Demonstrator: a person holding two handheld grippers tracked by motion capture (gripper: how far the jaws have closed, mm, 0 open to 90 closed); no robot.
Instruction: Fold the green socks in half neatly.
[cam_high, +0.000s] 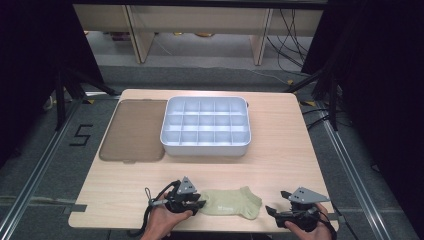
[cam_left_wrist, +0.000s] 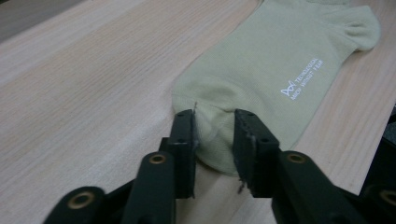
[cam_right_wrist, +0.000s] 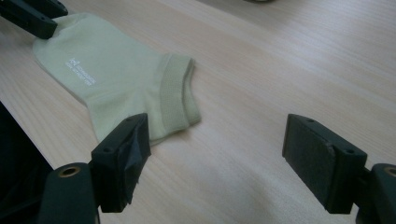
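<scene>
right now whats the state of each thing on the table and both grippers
sock: lying flat near the table's front edge, toe end between the left gripper's jaws
left gripper: jaws narrowed around the sock's toe, not fully closed
right gripper: jaws wide open, holding nothing, beside the sock's cuff
divided organiser box: open, every compartment empty
brown lid: off the box, lying flat to its left
</scene>
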